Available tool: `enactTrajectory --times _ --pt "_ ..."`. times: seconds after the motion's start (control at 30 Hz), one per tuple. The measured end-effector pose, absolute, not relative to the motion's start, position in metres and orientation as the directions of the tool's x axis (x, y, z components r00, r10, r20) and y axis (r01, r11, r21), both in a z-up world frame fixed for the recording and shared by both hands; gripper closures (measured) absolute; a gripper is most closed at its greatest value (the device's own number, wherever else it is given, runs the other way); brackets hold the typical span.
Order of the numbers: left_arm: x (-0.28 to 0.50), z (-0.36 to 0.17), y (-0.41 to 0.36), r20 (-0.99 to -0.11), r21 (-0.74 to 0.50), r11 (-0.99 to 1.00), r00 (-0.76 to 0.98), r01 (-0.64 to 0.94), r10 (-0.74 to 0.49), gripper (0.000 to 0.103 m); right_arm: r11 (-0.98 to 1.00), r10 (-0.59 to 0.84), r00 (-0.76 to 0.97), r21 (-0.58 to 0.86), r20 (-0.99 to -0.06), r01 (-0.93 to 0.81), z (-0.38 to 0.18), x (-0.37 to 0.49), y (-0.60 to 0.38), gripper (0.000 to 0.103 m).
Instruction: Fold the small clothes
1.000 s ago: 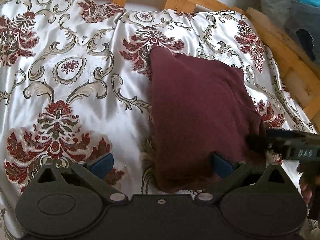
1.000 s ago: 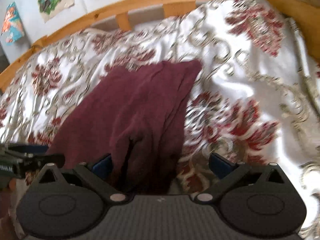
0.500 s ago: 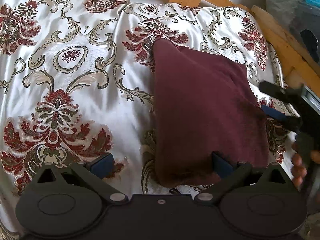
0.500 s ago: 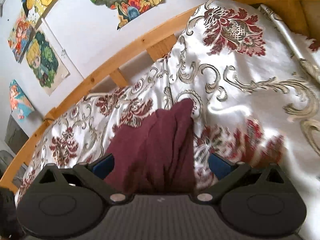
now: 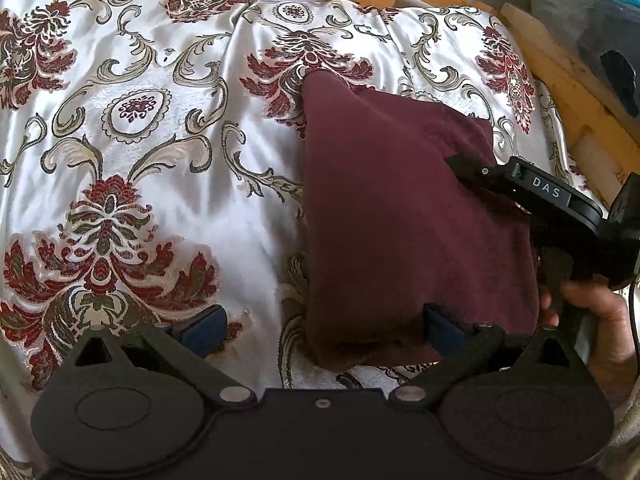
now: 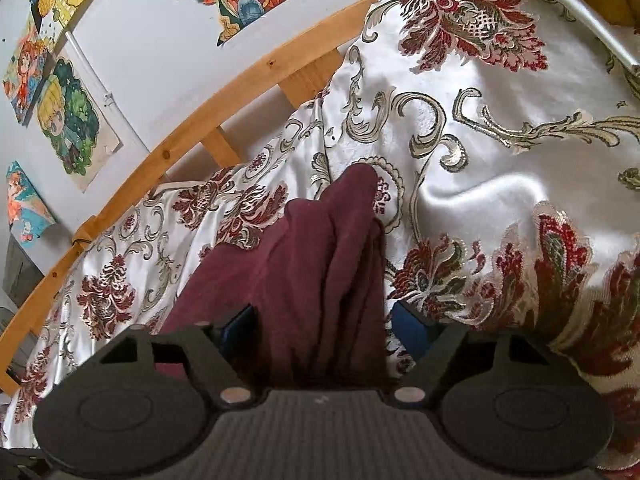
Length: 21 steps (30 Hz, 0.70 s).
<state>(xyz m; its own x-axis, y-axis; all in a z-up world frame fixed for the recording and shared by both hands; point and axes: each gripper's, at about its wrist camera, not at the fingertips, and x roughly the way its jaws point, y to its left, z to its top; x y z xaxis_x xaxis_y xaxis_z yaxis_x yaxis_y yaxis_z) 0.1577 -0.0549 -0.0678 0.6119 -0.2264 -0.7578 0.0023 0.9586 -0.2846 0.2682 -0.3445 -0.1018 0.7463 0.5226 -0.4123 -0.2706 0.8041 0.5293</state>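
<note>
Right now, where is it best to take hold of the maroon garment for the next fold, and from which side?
Probably the right edge of the maroon garment, approached from the right. There it bunches into raised ridges, easier to pinch than the flat middle. The right gripper already straddles those ridges, its jaws closing. The left gripper is open at the near hem.

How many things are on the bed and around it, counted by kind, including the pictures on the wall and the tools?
Maroon garment: 1
Patterned satin bedspread: 1
Wooden bed frame: 1
Tools: 2, the left tool and the right tool, its jaws closing with the garment's edge between them
Wall pictures showing: at least 5
Total: at least 10
</note>
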Motion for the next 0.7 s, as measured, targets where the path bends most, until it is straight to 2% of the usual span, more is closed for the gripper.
enactTrajectory --times 0.47,0.53,0.63,0.7 --pt "0.158 -0.068 -0.053 -0.760 -0.297 0.955 0.606 -0.001 -0.235 0.001 0.815 0.494 0.776 0.519 -0.392 -0.257 -0.101 0.263 -0.344 0.022" --pt "0.158 -0.069 -0.053 -0.760 -0.296 0.955 0.606 -0.002 -0.234 0.001 0.826 0.478 0.794 0.498 -0.376 -0.262 -0.098 0.262 -0.342 0.026" --pt "0.158 -0.070 -0.054 -0.761 -0.293 0.956 0.605 -0.001 -0.233 0.001 0.839 0.461 0.817 0.468 -0.346 -0.276 -0.093 0.263 -0.336 0.044" --pt "0.157 -0.070 -0.054 -0.763 -0.289 0.957 0.603 0.002 -0.232 0.001 0.852 0.455 0.826 0.431 -0.331 -0.297 -0.089 0.265 -0.331 0.062"
